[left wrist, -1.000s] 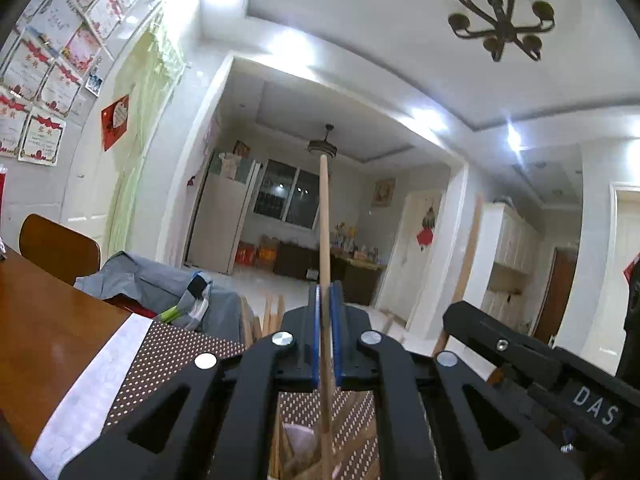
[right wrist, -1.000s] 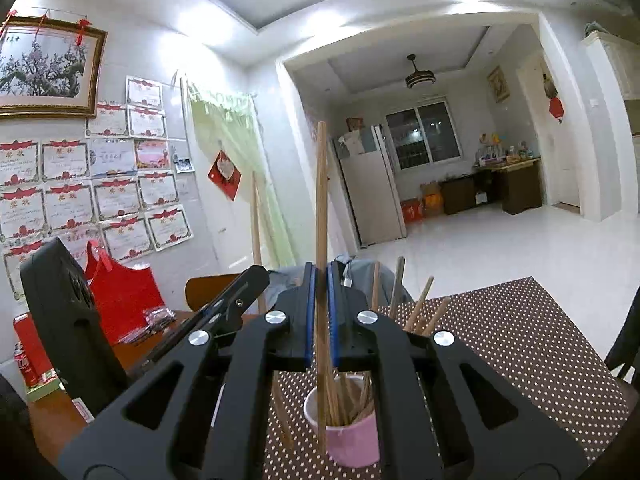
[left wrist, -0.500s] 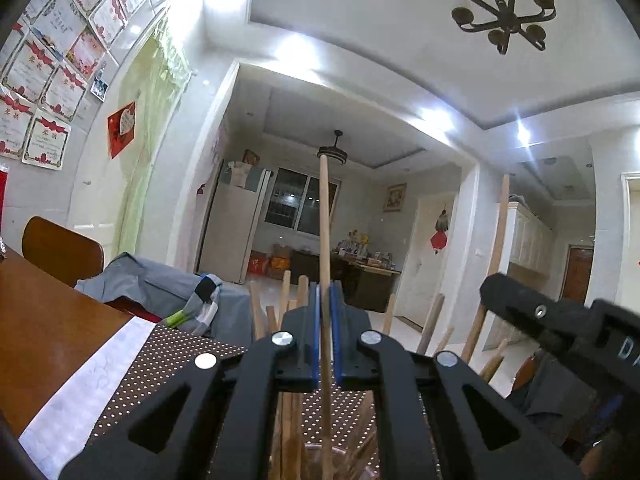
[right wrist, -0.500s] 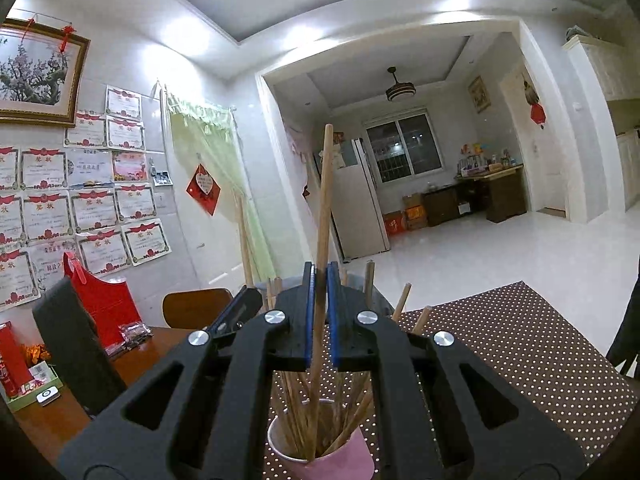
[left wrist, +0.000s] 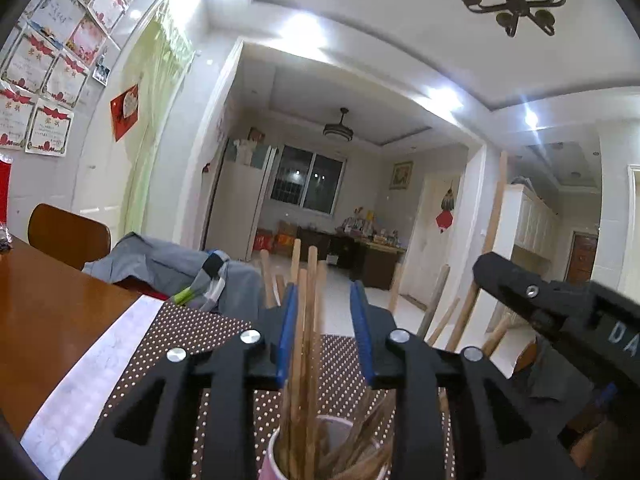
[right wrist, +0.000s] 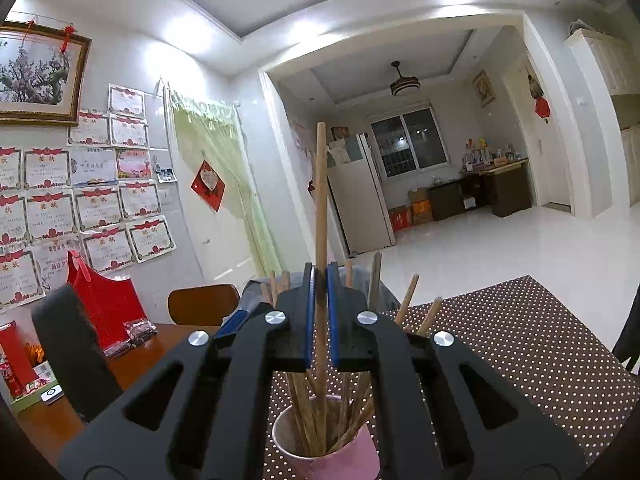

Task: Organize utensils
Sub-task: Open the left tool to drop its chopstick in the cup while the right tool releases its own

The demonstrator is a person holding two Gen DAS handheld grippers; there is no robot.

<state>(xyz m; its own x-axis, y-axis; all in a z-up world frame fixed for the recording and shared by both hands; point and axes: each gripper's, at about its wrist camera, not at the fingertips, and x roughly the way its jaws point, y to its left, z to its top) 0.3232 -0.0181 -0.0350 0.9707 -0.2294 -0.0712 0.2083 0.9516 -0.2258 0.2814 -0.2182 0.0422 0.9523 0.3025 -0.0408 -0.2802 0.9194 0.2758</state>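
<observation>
Both cams are looking level across the room here. The left hand-held gripper [left wrist: 323, 328] has its blue pads apart and the jaws are opening. A few wooden chopsticks [left wrist: 305, 344] stand in the gap, close to the left pad, but nothing's squeezing them. They drop straight into the pink cup [left wrist: 280, 460] at the bottom centre of the left wrist frame, along with the rest of the bundle.

The right hand-held gripper [right wrist: 320, 312] is clamped tight on a single chopstick [right wrist: 320, 200], which sticks up tall through the middle of its frame. Its lower end reaches down into the same pink cup [right wrist: 352, 458] at the bottom centre; can't tell whether it touches the bottom. More chopsticks fan out of the cup to the right.

The cup sits on a brown polka-dot mat [right wrist: 520, 340] on the wooden tabletop [left wrist: 48, 312]. The right gripper's black body also pokes into the right edge of the left view.
</observation>
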